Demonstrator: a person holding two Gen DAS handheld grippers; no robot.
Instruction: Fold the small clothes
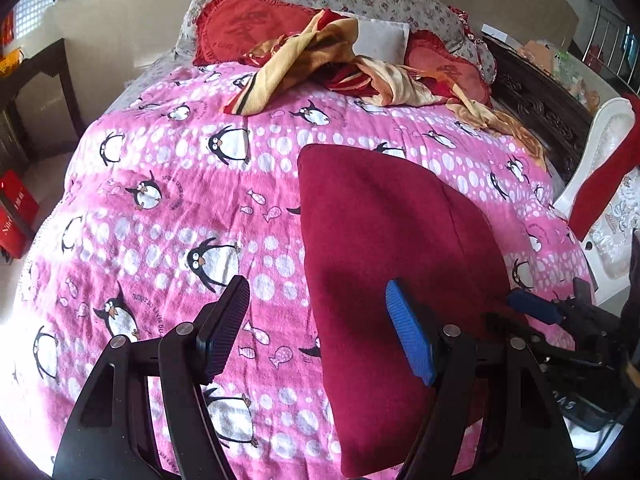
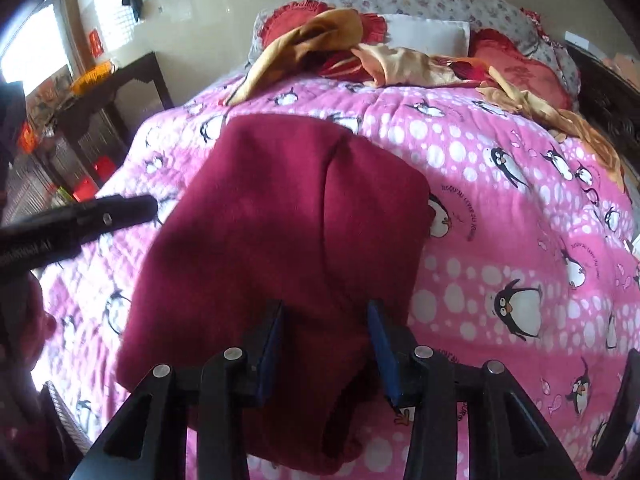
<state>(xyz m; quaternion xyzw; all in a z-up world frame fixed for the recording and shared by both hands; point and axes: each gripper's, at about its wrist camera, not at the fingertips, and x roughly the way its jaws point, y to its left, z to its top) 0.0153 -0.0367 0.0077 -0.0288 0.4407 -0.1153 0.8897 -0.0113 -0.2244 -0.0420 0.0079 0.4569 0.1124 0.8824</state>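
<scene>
A dark red garment [image 1: 380,248] lies flat and folded on the pink penguin blanket [image 1: 168,184]; it also shows in the right wrist view [image 2: 280,232]. My left gripper [image 1: 320,332] is open and empty, above the garment's left edge. My right gripper [image 2: 326,352] is open and empty, just above the garment's near edge. The right gripper's blue fingertip [image 1: 532,306] shows at the right of the left wrist view. The left gripper's body [image 2: 76,220] shows at the left of the right wrist view.
A yellow and red cloth [image 1: 340,64] lies crumpled near the red pillows [image 1: 240,24] at the head of the bed. A dark wooden headboard [image 1: 536,100] and a white chair [image 1: 600,160] stand to the right. A dark side table [image 2: 112,96] stands to the left.
</scene>
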